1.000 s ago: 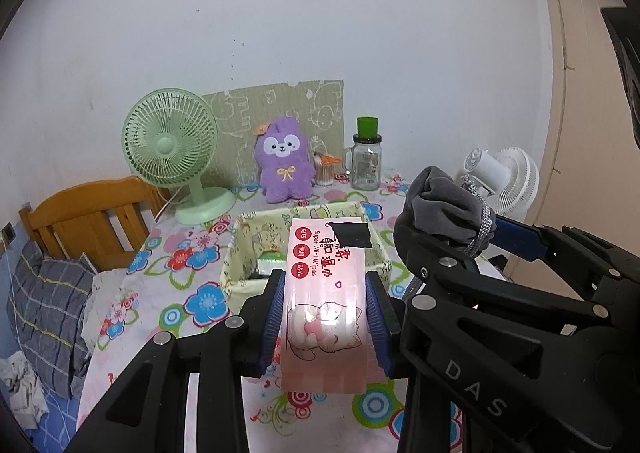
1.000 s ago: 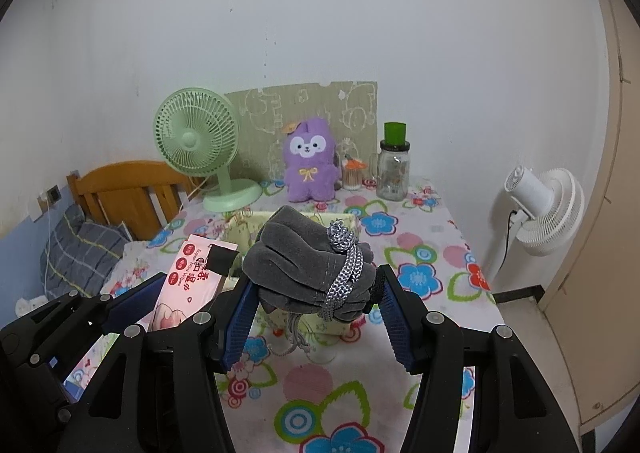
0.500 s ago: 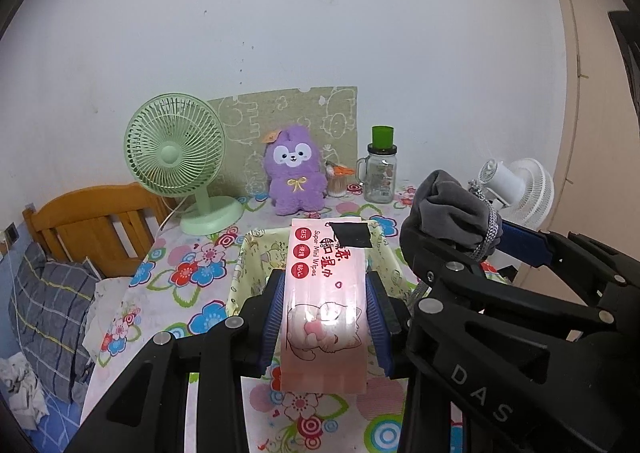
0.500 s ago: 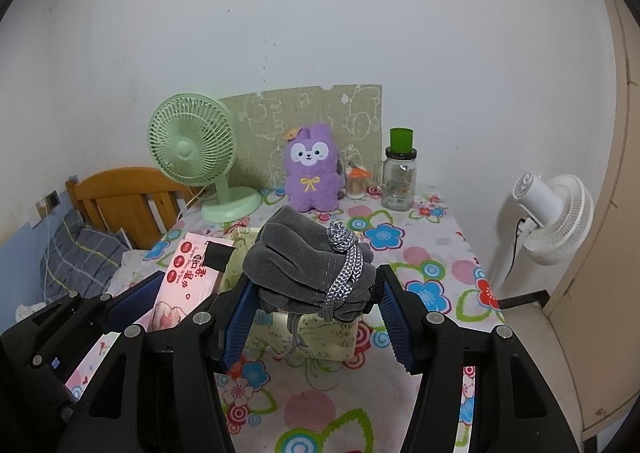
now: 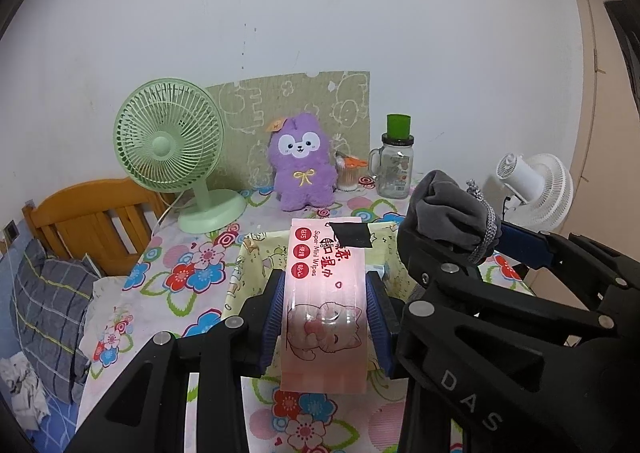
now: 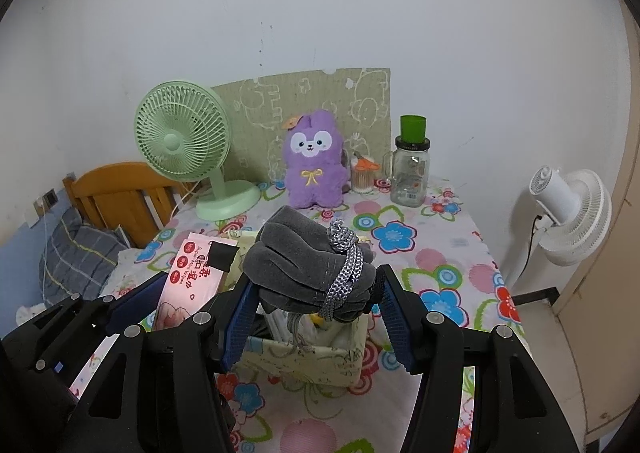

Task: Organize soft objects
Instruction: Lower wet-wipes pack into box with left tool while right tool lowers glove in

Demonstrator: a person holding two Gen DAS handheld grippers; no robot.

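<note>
White-walled bedroom, floral-clothed counter (image 6: 436,249). Left gripper (image 5: 325,317) clamped across pink wet-wipes pack (image 5: 326,293), poised over fabric storage bin (image 5: 240,273), probably for dropping in. Right gripper (image 6: 314,303) at 3 o'clock of it, pinching grey drawstring pouch (image 6: 308,265) above same bin (image 6: 304,361), held high likely to clear rim. Purple plush (image 6: 314,161) at 12 o'clock, green fan (image 6: 182,141) at 10, untouched.
</note>
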